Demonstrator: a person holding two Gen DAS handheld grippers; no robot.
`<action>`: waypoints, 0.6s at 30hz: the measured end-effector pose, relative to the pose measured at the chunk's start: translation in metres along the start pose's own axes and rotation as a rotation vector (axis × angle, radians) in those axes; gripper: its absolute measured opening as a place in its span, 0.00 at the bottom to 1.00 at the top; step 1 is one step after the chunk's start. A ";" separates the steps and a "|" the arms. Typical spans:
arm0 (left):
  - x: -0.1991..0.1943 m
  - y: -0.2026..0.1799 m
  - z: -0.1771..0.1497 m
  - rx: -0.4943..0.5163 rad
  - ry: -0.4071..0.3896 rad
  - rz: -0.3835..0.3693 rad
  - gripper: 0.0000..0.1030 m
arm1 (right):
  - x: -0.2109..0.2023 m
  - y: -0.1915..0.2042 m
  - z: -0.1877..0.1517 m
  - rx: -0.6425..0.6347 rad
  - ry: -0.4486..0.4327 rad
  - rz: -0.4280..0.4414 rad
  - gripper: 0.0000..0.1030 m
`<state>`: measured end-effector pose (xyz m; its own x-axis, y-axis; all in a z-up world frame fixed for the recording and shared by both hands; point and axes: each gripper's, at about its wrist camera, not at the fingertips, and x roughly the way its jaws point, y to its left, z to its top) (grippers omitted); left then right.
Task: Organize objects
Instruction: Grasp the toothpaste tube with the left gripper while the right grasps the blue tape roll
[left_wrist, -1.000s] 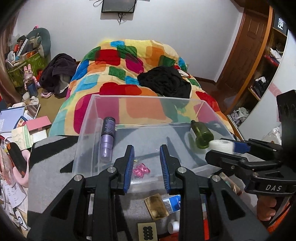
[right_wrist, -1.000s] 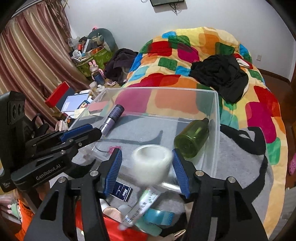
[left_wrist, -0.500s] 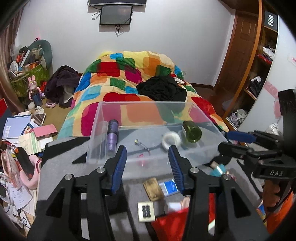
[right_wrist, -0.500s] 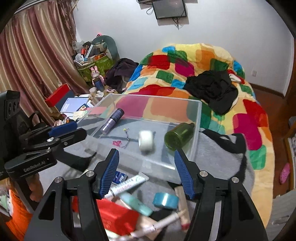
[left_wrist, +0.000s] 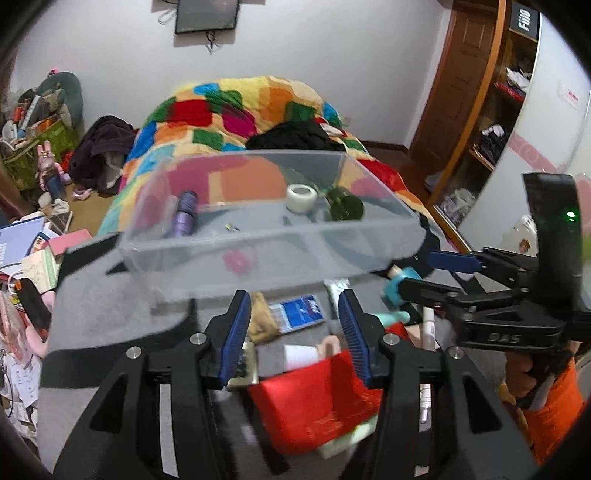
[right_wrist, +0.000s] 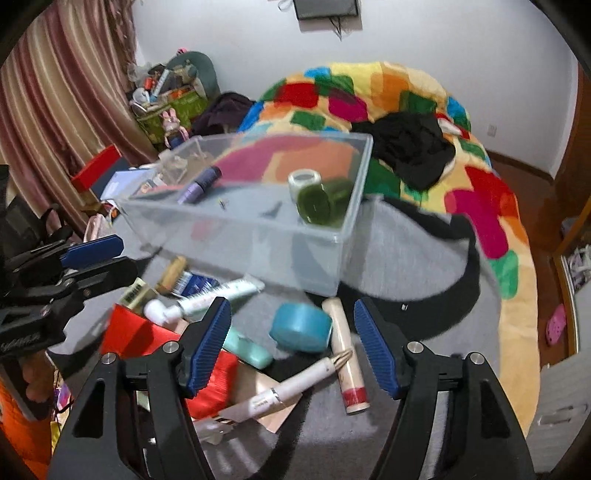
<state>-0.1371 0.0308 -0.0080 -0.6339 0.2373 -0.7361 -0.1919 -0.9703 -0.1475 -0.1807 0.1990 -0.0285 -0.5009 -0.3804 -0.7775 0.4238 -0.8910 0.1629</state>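
Grey blanket (right_wrist: 399, 258), clear plastic bin (right_wrist: 295, 247) holding white tape roll (left_wrist: 302, 193), left gripper (left_wrist: 294, 328) and right gripper (right_wrist: 291, 343) both spread apart, empty.

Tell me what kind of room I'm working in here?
Most likely a lived-in bedroom: a bed under a colourful patchwork duvet, an open wooden wardrobe with clothes on its shelves, and striped curtains. You're sorting toiletries into a clear plastic bin.

Left gripper (left_wrist: 294, 326): black angular plastic frame, two ribbed blue finger pads (left_wrist: 236, 325), silver round screws behind the pads. Right gripper (right_wrist: 291, 345): same build; grey lettering and green light on its body. Orange sleeve (left_wrist: 550, 402) below that body.
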 end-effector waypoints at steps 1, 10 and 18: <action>0.003 -0.002 -0.001 0.003 0.008 -0.004 0.48 | 0.004 -0.001 -0.002 0.006 0.010 0.001 0.64; 0.033 -0.025 0.000 0.043 0.085 -0.035 0.47 | 0.017 -0.011 -0.011 0.032 0.021 0.007 0.35; 0.053 -0.037 0.000 0.071 0.133 -0.046 0.38 | 0.007 -0.009 -0.017 0.022 -0.007 0.006 0.35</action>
<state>-0.1637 0.0796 -0.0417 -0.5190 0.2684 -0.8115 -0.2740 -0.9515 -0.1395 -0.1751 0.2086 -0.0453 -0.5039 -0.3872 -0.7721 0.4102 -0.8939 0.1806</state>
